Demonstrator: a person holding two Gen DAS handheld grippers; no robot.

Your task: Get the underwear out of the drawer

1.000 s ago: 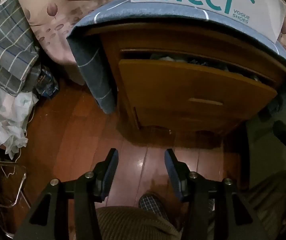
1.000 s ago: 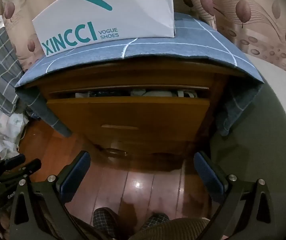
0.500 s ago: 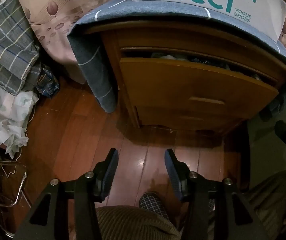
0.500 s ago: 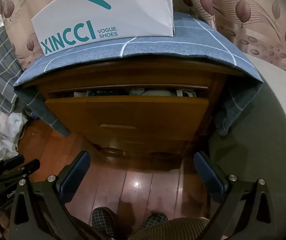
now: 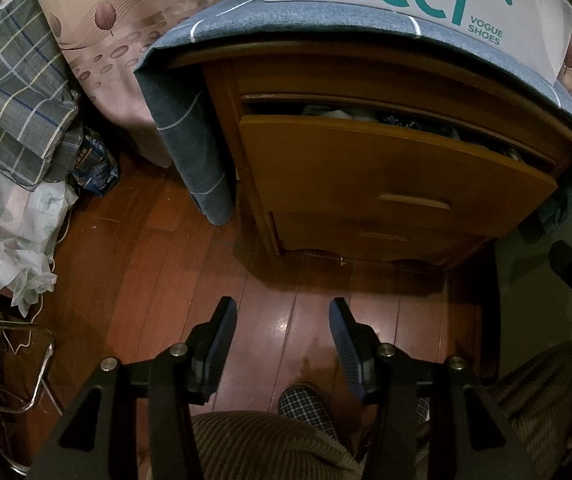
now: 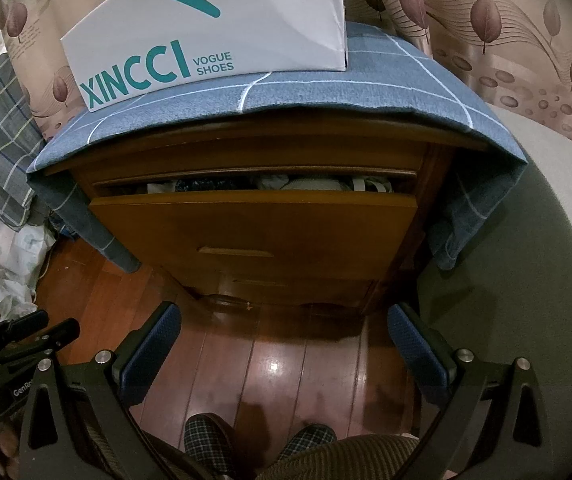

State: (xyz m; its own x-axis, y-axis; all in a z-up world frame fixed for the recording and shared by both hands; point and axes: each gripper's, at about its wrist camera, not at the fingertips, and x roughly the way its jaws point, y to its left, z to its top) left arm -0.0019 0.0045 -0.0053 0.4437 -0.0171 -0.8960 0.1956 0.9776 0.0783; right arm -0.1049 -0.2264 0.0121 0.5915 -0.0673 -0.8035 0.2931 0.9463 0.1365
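Observation:
A wooden nightstand has its top drawer [image 5: 390, 168] [image 6: 258, 228] pulled out a little. Through the narrow gap I see folded underwear [image 6: 310, 183] [image 5: 350, 114] in white, grey and dark cloth. My left gripper [image 5: 282, 312] hangs open over the floor, well short of the drawer, with nothing between its fingers. In the right wrist view my right gripper [image 6: 284, 316] stands wide open and empty, also over the floor in front of the nightstand. The left gripper's body [image 6: 18, 340] shows at the lower left of that view.
A white shoe box [image 6: 214, 36] sits on a blue checked cloth [image 6: 326, 88] draped over the nightstand. A second drawer [image 5: 382, 240] below is shut. Bedding and bags [image 5: 10, 128] pile up at the left, a grey bed [image 6: 526, 280] at the right. My slippered feet [image 6: 206, 436] rest on the wooden floor.
The left wrist view has drifted slightly, so the nightstand sits a little lower and to the right. Both grippers keep the same opening.

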